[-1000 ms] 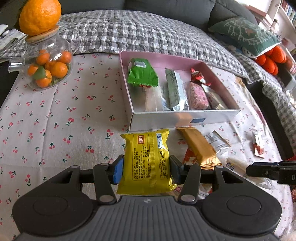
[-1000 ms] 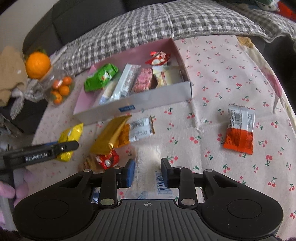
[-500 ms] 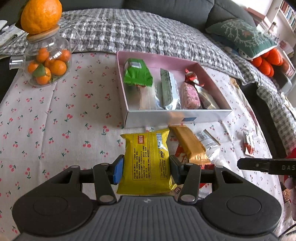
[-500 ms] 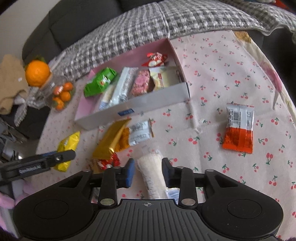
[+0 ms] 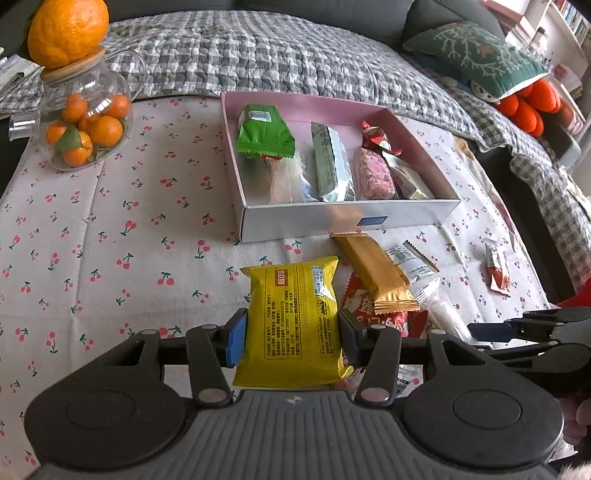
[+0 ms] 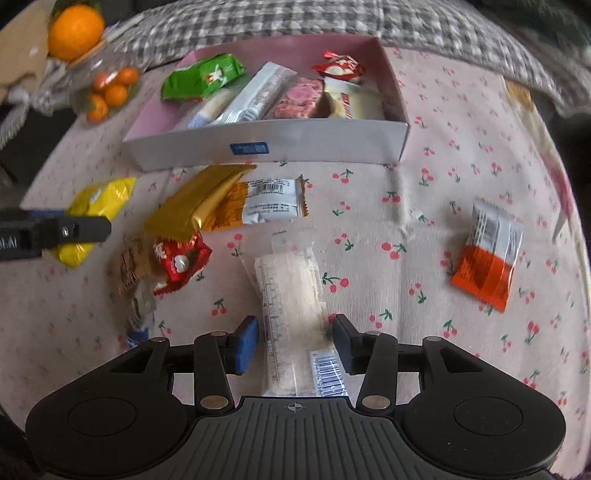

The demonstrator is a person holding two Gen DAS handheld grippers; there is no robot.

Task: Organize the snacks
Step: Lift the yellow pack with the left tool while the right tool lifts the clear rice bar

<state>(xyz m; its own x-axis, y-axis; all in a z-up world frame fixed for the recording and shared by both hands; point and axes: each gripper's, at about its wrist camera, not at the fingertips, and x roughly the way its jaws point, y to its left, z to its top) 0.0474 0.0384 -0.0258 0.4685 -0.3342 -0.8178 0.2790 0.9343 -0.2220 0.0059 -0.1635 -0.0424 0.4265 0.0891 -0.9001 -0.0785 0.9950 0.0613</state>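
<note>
Glass catches the eye first at the far left: a rounded glass jar (image 5: 86, 125) of small oranges stands on the cherry-print cloth of the counter (image 5: 110, 229), with a large orange (image 5: 68, 31) sitting on its wooden lid. Right of it and well apart lies the open pink box (image 5: 351, 218), already holding a green packet (image 5: 264, 134), a silvery bar (image 5: 330, 162), a pink speckled bar (image 5: 373, 173) and a red wrapped sweet (image 5: 375, 138) side by side. Nearer the camera, in front of the box's near wall, the left tool (image 5: 291, 334) has its two pads pressed against the sides of a yellow snack packet (image 5: 295, 321), which it grips about midway along, the packet's top pointing toward the box. Just right of that, a gold bar (image 5: 373, 273) lies across a red packet (image 5: 365, 304) on the cloth. Further right, the right tool (image 6: 295, 341) is opening its jaws over a long clear-wrapped pale snack (image 6: 291, 295); the snack lies between the pads, with a gap visible on each side, so nothing is gripped there. At the far right an orange-and-white packet (image 6: 487, 258) rests alone on the cloth, well apart from the others.
</note>
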